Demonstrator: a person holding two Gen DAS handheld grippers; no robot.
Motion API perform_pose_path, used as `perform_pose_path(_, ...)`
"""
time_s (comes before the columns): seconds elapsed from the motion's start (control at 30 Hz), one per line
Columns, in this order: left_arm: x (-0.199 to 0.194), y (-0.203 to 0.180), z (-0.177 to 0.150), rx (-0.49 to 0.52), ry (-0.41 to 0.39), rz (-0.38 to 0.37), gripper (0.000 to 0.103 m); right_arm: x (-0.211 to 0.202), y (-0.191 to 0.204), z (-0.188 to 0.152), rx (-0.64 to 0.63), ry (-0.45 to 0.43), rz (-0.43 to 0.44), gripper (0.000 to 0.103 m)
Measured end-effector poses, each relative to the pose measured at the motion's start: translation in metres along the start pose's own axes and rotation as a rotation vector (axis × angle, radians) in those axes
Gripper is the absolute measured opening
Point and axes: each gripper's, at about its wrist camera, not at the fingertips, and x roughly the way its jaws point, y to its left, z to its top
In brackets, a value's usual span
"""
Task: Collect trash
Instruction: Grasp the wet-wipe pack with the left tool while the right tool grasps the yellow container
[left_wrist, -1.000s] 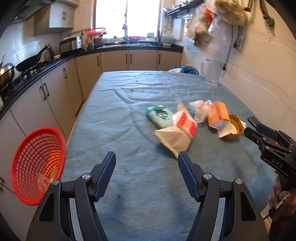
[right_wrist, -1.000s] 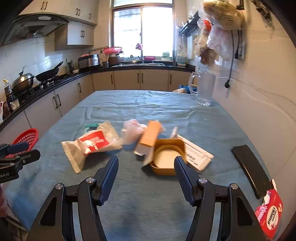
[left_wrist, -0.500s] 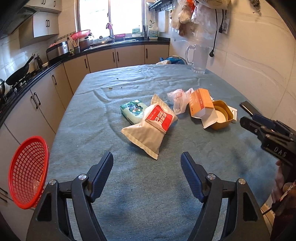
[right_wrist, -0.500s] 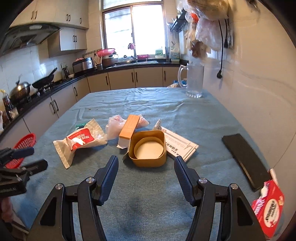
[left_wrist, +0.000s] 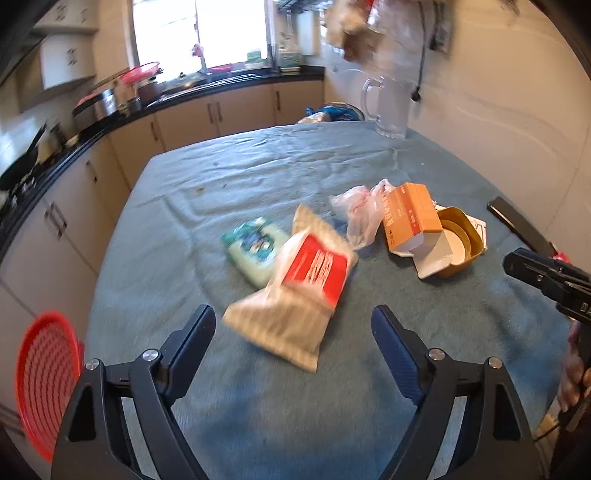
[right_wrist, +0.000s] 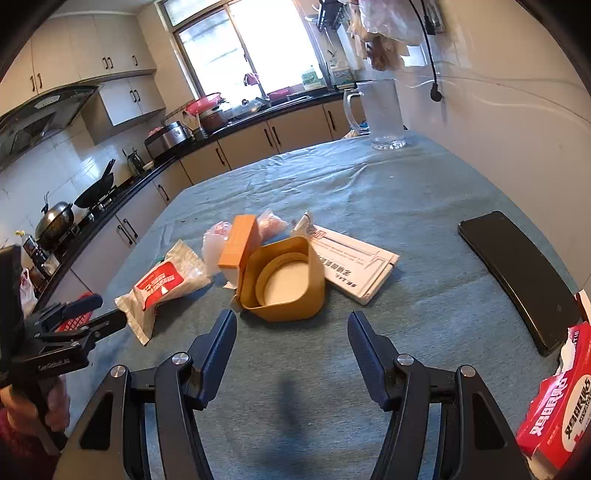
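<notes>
Trash lies in a cluster on the blue-grey tablecloth (left_wrist: 258, 398). A red-and-white snack bag (left_wrist: 295, 291) (right_wrist: 164, 284) lies just ahead of my open, empty left gripper (left_wrist: 293, 332). Beyond it are a green packet (left_wrist: 255, 247), a crumpled clear plastic bag (left_wrist: 356, 214), an orange carton (left_wrist: 408, 218) (right_wrist: 240, 245) and a tan paper tub (left_wrist: 458, 247) (right_wrist: 286, 284). My open, empty right gripper (right_wrist: 291, 338) is just short of the tub. A white flat box (right_wrist: 354, 269) lies behind the tub. A red mesh basket (left_wrist: 44, 384) hangs past the table's left edge.
A black flat object (right_wrist: 517, 273) and a red-and-white packet (right_wrist: 554, 417) lie near the right wall. A clear glass jug (right_wrist: 380, 114) stands at the far end of the table. Kitchen cabinets and a counter (left_wrist: 207, 110) with cookware run along the left and back.
Both grippers have moved closer to the trash: the snack bag now lies just ahead of the left gripper and the tub just ahead of the right. Both stay open.
</notes>
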Motion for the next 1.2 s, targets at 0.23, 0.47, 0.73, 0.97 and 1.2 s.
perform_pose_path(0.23, 0.043, -0.015, 0.016, 0.097, 0.068, 0.071, 0.085, 0.005, -0.012, 0.004, 0.052, 0.023, 0.042, 0.067)
perform_pose_path(0.47, 0.07, -0.015, 0.014, 0.081, 0.107, 0.081, 0.058, 0.017, -0.014, 0.012, 0.078, 0.054, 0.081, 0.053)
perform_pose_path(0.73, 0.05, -0.012, -0.003, 0.029, 0.077, 0.053, 0.046, 0.037, 0.003, 0.032, 0.025, 0.081, 0.018, 0.034)
perform_pose_path(0.97, 0.023, 0.002, -0.028, -0.05, 0.048, -0.004, 0.046, 0.061, 0.01, 0.034, -0.026, 0.131, -0.091, 0.019)
perform_pose_path(1.2, 0.003, 0.009, -0.042, -0.079, -0.006, -0.016, 0.046, 0.054, 0.012, 0.019, -0.066, 0.131, -0.112, 0.007)
